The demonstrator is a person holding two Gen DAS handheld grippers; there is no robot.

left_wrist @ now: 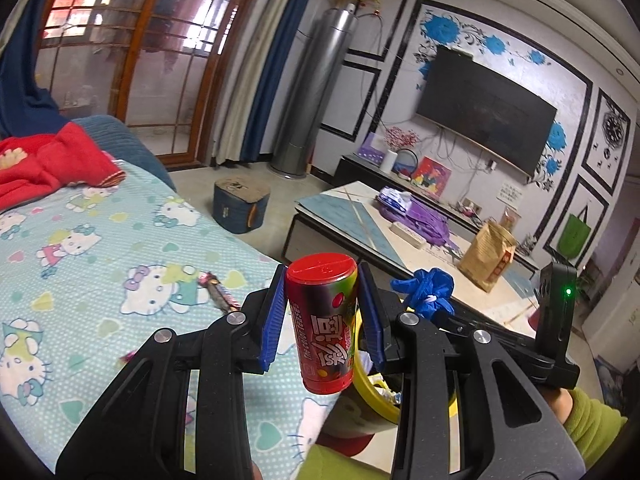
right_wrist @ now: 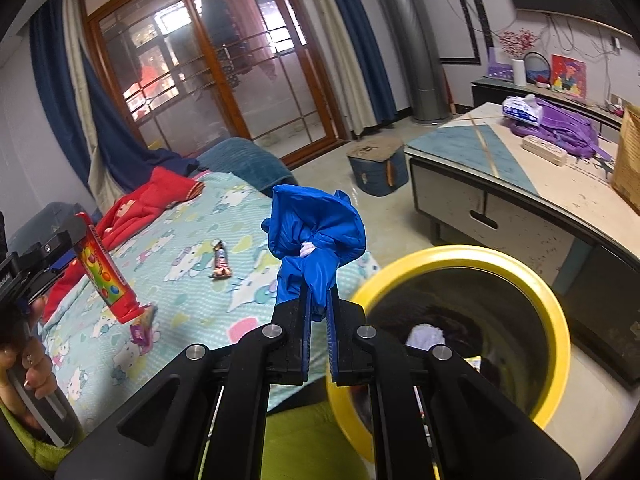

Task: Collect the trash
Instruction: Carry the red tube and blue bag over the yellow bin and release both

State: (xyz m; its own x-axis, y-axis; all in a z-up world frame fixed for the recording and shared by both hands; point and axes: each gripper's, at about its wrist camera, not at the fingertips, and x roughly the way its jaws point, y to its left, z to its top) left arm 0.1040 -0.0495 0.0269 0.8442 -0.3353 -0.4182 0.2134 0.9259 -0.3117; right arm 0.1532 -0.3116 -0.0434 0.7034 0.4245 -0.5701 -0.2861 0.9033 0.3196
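Living room with a cartoon-print bedsheet [left_wrist: 100, 248], a wrapped candy bar [right_wrist: 220, 259] and a purple wrapper [right_wrist: 141, 330] lying on it. Left gripper [left_wrist: 323, 316] clamped on a red candy tube [left_wrist: 326, 324], held above the sheet's edge. Right gripper [right_wrist: 319, 312] clenched on a knotted blue bag [right_wrist: 316, 236], just beside the yellow-rimmed bin [right_wrist: 560, 320] with white trash inside.

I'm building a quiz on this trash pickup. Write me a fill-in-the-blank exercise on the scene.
1. The left tool is shut on a candy tube whose cap is ____.
2. The right tool grips a crumpled ____ bag.
3. The bin has a ____ rim.
4. A wrapped candy bar lies on the ____.

Missing words: red; blue; yellow; bed
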